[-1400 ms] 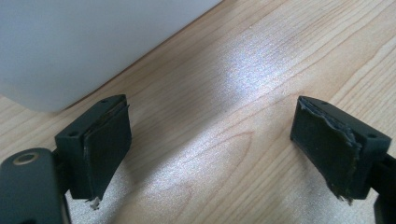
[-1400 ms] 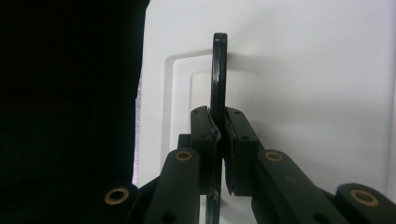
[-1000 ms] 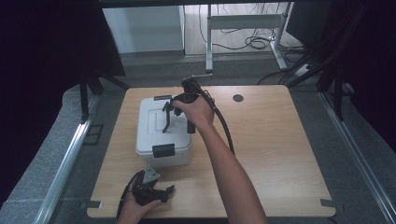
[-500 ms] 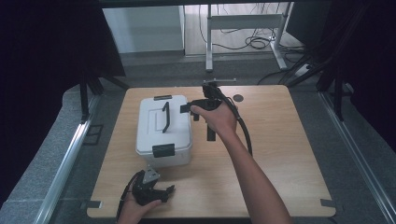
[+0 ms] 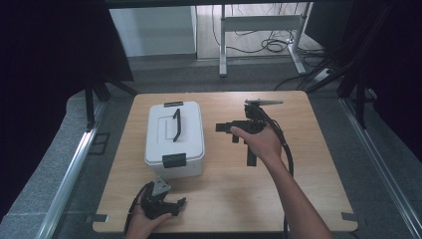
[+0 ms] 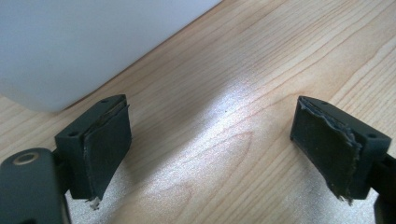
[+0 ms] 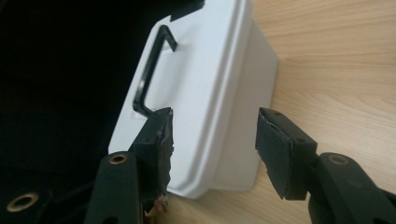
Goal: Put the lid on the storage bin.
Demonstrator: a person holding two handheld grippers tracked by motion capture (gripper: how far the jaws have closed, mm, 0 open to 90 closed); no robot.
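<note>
Right claw: jaws have just been opening and now stand wide apart, nothing between the pads. In the right gripper view they frame the long side wall of the white lidded storage box, and I judge them short of touching it. I hold this claw level above the worktop, pointing at the box from its right side.

Left claw: jaws spread, empty, low over the bare wood just off the near end of the box. In the left gripper view a corner of the box wall sits up and to the left of the pads, apart from them.

Box: upright, lid on, black carry handle lying flat along the lid, black latch at the near end facing my left claw, a second latch at the far end. Both look shut, though I cannot be sure.

Step in hand, as I read it: approach, no grip taken on the box.

Next move calls for: choosing a target. For the near latch, bring the left claw up and forward to its lower edge. For the handle, lift the right claw over the lid and turn the jaws across the bar.
</note>
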